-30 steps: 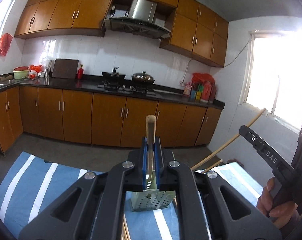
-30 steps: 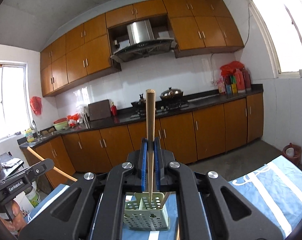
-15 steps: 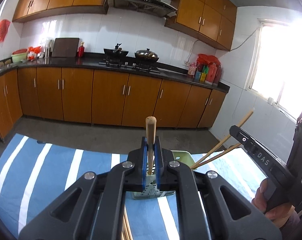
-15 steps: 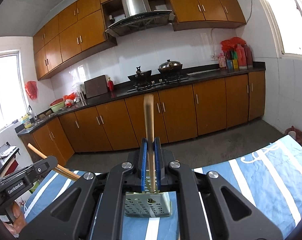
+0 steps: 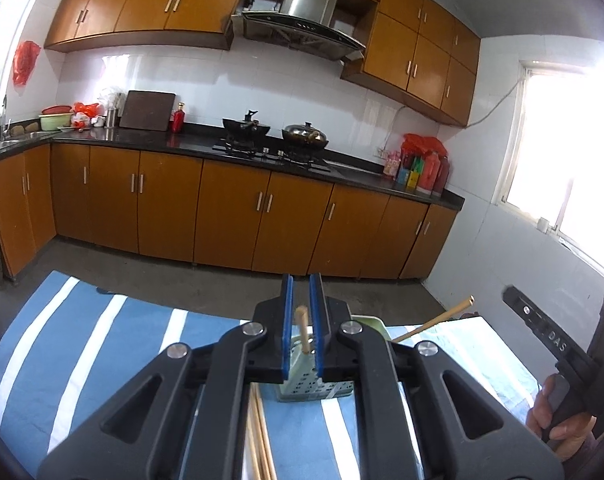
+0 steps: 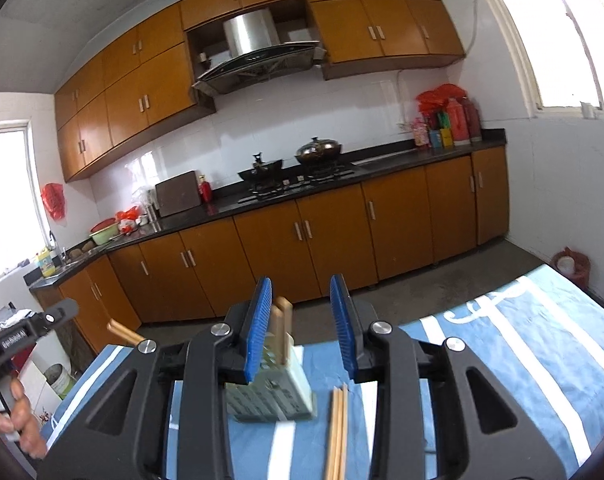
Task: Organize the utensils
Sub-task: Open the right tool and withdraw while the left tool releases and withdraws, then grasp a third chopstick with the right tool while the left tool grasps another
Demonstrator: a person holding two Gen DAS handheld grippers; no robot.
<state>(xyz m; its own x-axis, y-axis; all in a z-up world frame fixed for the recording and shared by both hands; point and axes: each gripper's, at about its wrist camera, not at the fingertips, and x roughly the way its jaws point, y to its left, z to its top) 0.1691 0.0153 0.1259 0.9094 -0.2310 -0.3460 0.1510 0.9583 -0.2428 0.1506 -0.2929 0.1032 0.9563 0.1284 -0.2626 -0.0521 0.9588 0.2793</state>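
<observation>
A pale green perforated utensil holder (image 5: 316, 385) stands on the blue striped cloth (image 5: 81, 344); it also shows in the right wrist view (image 6: 269, 394). Wooden chopsticks stand in it: one (image 5: 302, 330) rises between the blue pads of my left gripper (image 5: 302, 344), whose jaws stand slightly apart from it. Another chopstick (image 5: 434, 322) leans right. My right gripper (image 6: 299, 330) is open above the holder, with chopsticks (image 6: 281, 330) standing beside its left pad. Loose chopsticks (image 6: 338, 432) lie on the cloth in front of the holder; they also show in the left wrist view (image 5: 259, 436).
The cloth-covered table ends just beyond the holder, with bare floor (image 5: 221, 284) and brown kitchen cabinets (image 5: 229, 208) behind. The other hand-held gripper (image 5: 562, 344) shows at the right edge of the left wrist view, and at the left edge of the right wrist view (image 6: 25, 332).
Both grippers lowered toward the holder and opened. The chopsticks they held now stand in the holder. The right gripper opened wide and shifted to the right of its chopstick.
</observation>
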